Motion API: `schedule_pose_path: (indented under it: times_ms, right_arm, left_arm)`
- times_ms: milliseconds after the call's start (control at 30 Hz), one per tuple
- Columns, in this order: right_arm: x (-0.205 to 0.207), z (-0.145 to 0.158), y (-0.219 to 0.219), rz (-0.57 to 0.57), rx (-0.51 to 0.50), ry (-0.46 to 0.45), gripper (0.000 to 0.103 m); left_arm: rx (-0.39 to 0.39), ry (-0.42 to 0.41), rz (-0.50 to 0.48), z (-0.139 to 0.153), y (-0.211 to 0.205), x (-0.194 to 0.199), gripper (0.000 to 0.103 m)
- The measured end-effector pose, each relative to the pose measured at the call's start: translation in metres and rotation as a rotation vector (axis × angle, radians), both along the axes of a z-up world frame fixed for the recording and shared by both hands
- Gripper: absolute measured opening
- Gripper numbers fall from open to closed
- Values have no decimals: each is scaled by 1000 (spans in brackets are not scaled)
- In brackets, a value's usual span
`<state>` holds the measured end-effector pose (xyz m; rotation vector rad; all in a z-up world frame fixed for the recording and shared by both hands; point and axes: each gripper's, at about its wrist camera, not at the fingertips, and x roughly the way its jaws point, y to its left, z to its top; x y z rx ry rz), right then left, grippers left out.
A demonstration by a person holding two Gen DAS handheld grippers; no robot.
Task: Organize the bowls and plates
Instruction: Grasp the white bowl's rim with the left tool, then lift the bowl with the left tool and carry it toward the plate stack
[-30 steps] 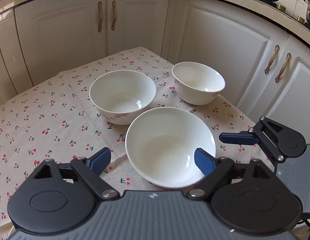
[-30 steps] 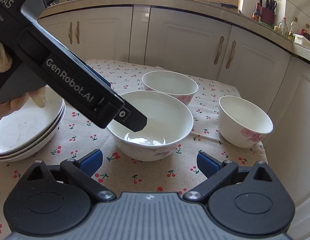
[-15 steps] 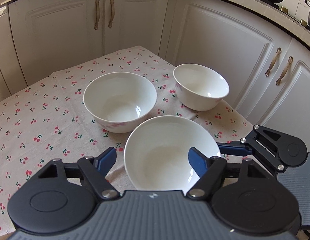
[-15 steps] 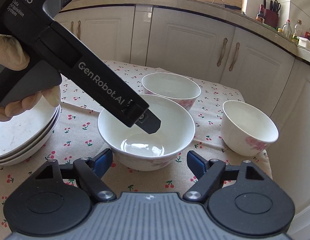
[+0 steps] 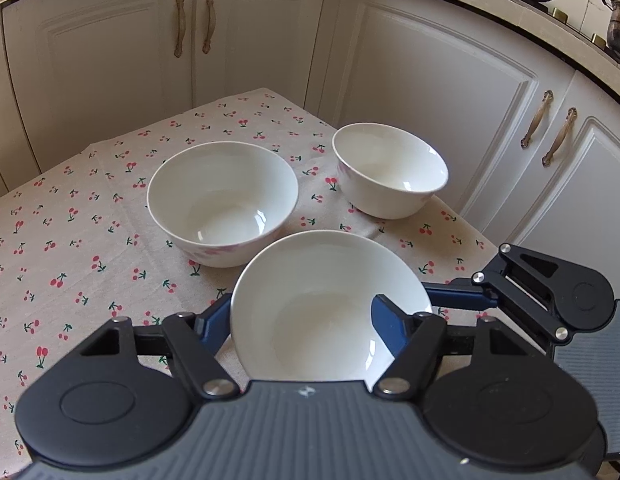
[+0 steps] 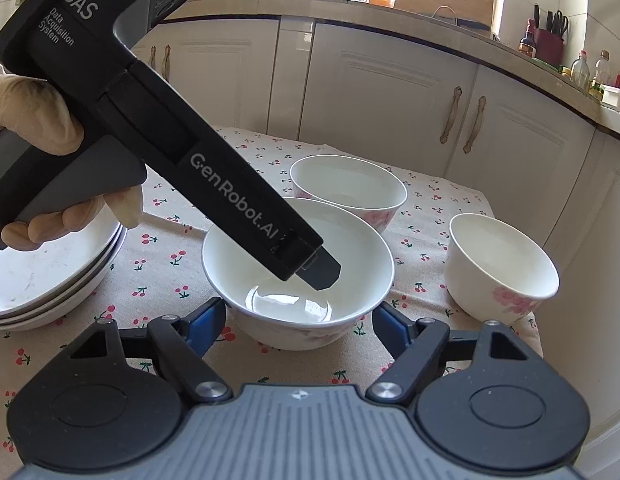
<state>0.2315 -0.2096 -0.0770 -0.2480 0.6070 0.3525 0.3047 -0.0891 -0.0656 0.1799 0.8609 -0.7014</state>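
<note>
Grabbing the nearest bowl (image 5: 329, 308) looks like the step in hand. In the left wrist view it sits low in the middle of the frame on the cherry-print bench (image 5: 70, 240), and the left tongs (image 5: 298, 320) have just been closing on it: one blue pad sits outside its left wall, the other inside the cup against the right side, so I read it as a pinch on the rim.

The right tongs (image 6: 300, 320) have been closing too, but in the right wrist view both blue pads stand off the same bowl's sides, so they're gripping nothing.

Two more bowls wait further back: a wide one (image 5: 222, 200) centre-left, just beside the held bowl, and a smaller one (image 5: 389, 168) to the upper right, apart from both. A stack of plates (image 6: 50, 280) sits at the left edge of the right wrist view, under the gloved hand (image 6: 34, 120) on the left tool.

My guess for the next move: lift the bowl straight up so the rim doesn't slip, then nest it into the wide one. Glazed ceramic is slick, so a slow lift seems wise.
</note>
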Motion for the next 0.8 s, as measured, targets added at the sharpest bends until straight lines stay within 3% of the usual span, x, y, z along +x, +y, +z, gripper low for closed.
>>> schedule_pose_path:
  times_ms: [433, 800]
  right_arm:
    - [-19, 12, -1, 17, 2, -6, 84]
    - [-62, 31, -5, 60, -12, -49, 84]
  left_arm:
    - [22, -36, -11, 11, -3, -25, 72]
    - [10, -64, 2, 25, -2, -70, 72]
